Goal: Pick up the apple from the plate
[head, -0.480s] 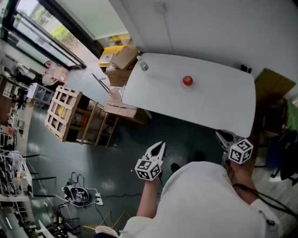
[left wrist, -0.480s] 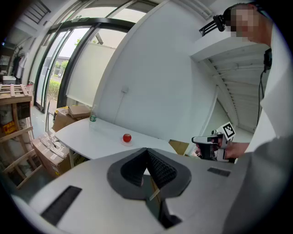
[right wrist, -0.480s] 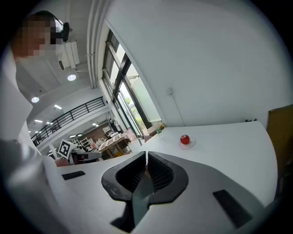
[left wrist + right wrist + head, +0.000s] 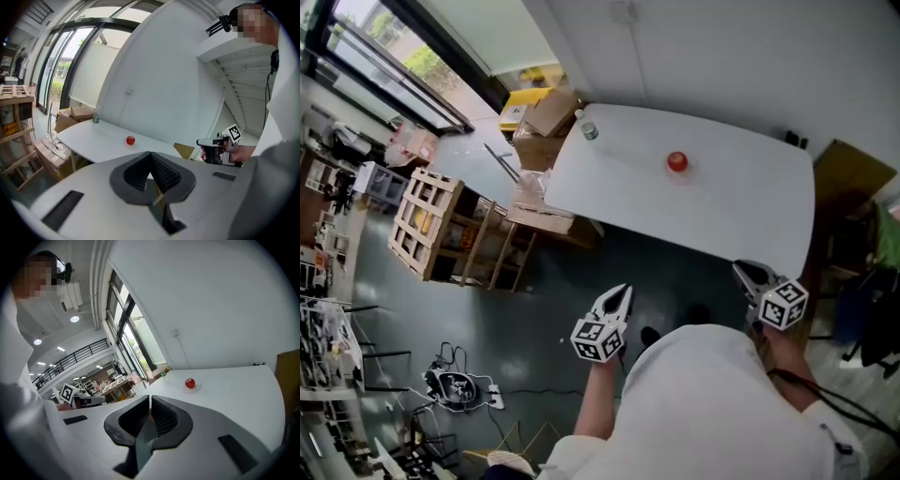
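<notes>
- One, the left claw [image 4: 622, 300], is closed and empty, short of the table [image 4: 750, 206].
- Small, round, glossy red apple [image 4: 677, 162] sits on a pale plate [image 4: 197, 388] mid-table.
- Right claw [image 4: 750, 275] is likewise closed, empty.

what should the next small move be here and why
Probably bring the right gripper forward toward the table and open its fingers. The apple sits on its plate far across the table, while the right gripper and left gripper are both shut, empty and short of the table edge.
</notes>
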